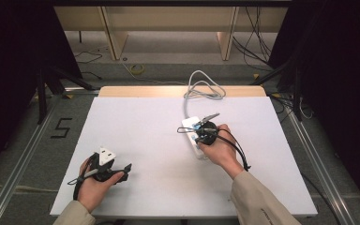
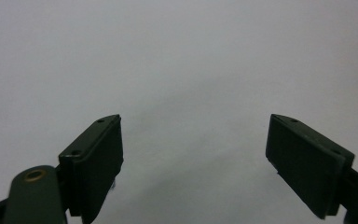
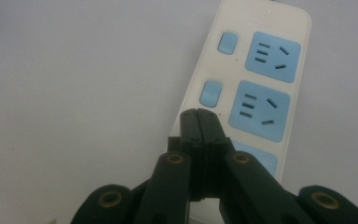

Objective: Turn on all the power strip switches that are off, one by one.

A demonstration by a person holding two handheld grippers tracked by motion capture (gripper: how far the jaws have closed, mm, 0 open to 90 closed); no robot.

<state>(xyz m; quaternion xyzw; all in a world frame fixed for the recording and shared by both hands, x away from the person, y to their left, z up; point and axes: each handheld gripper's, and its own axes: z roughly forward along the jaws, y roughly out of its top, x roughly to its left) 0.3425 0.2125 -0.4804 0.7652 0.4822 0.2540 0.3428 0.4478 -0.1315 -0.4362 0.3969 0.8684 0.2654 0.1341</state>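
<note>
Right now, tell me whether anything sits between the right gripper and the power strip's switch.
Nothing visible does. The right gripper, jaws shut, hangs at the edge of the power strip, just below the nearest blue switch, with bare white casing between them.

Even overhead light, soft shadows; surroundings dark; gripper views dim, slightly soft (no glare).

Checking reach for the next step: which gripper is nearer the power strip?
Right. The right gripper is shut, directly over the power strip by its switches. The left gripper sits open, far across the table.
</note>
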